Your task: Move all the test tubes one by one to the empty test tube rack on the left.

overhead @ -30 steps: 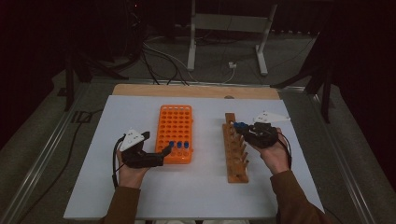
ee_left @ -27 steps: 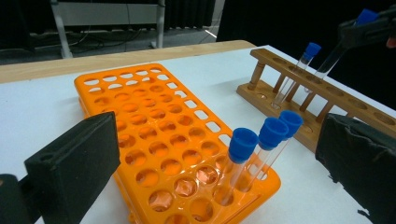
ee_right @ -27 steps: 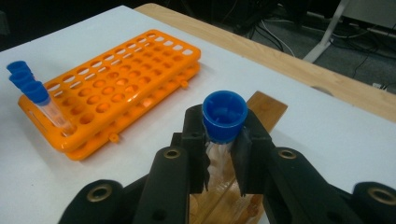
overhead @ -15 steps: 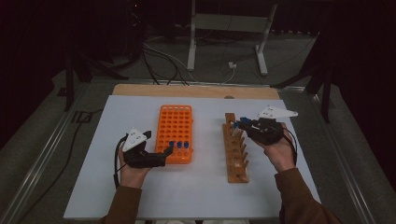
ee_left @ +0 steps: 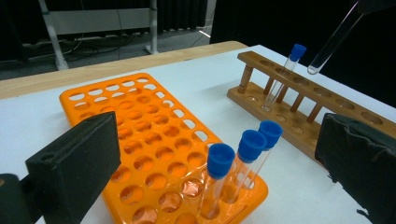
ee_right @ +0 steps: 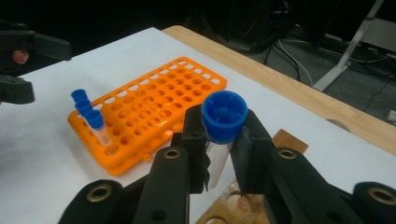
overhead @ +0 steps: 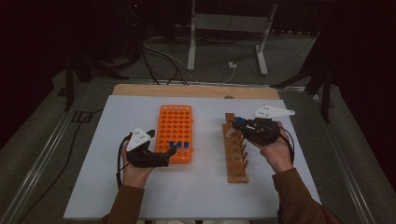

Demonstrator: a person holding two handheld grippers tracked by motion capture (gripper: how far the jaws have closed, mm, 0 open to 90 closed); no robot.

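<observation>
No readable text, labels or numbers anywhere.

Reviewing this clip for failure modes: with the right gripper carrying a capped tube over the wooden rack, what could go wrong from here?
1. The right gripper clamps the clear blue-capped test tube just under its cap; the long free end, tilted above the wooden peg rack, could miss a hole and strike the rail.
2. One capped tube already leans in that rack; the carried tube might knock it.
3. The open left gripper sits beside three capped tubes at the orange plastic rack's edge; a nudge may tip them.
</observation>
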